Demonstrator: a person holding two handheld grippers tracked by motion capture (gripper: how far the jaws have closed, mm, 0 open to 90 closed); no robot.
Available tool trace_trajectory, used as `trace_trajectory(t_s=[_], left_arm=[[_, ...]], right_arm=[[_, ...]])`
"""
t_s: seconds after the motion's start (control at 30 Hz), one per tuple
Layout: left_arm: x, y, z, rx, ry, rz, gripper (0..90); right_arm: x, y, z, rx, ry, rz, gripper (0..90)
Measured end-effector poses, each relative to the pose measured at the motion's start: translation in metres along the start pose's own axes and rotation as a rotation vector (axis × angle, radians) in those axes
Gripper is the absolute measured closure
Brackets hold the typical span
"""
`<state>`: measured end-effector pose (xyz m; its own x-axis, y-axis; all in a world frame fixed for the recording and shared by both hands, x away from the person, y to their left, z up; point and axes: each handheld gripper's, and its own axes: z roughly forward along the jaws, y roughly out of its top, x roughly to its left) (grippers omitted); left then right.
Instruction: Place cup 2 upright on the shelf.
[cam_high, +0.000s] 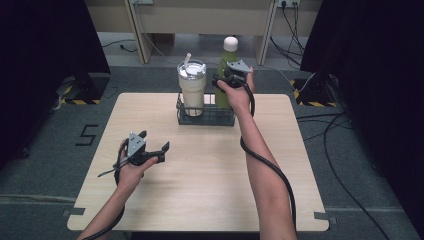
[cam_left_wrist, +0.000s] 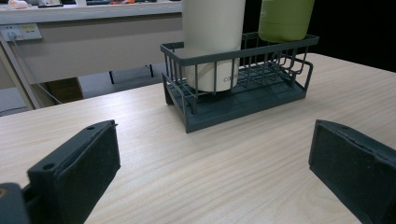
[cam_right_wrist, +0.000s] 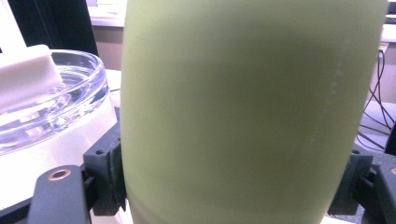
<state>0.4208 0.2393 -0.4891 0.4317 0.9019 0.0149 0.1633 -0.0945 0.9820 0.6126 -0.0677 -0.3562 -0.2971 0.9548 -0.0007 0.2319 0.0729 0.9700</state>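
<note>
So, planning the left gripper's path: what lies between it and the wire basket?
Bare tabletop, by the left gripper view, between left gripper and basket.

Green bottle (cam_high: 226, 75): matte, tall, rounded cream cap, upright. Stands in right end of dark wire basket (cam_high: 206, 116), near table's far edge, just beside cream tumbler. Black gripper pads press both flanks.

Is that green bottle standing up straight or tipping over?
Upright. The green bottle stands with its white cap on top in the wire basket, beside the tumbler; the right gripper clamps both its sides.
</note>
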Motion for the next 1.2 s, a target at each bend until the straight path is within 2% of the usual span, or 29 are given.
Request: trace_trajectory(t_s=[0.4,1.2], left_arm=[[0.0,-0.001,0.001,0.004,-0.001,-0.002,1.1],[0.0,-0.003,0.001,0.01,-0.005,-0.001,1.1]], right_arm=[[-0.003,-0.003,0.006,0.015,-0.016,0.001,21.0],[-0.004,-0.027,0.021,0.068,-0.029,-0.012,21.0]])
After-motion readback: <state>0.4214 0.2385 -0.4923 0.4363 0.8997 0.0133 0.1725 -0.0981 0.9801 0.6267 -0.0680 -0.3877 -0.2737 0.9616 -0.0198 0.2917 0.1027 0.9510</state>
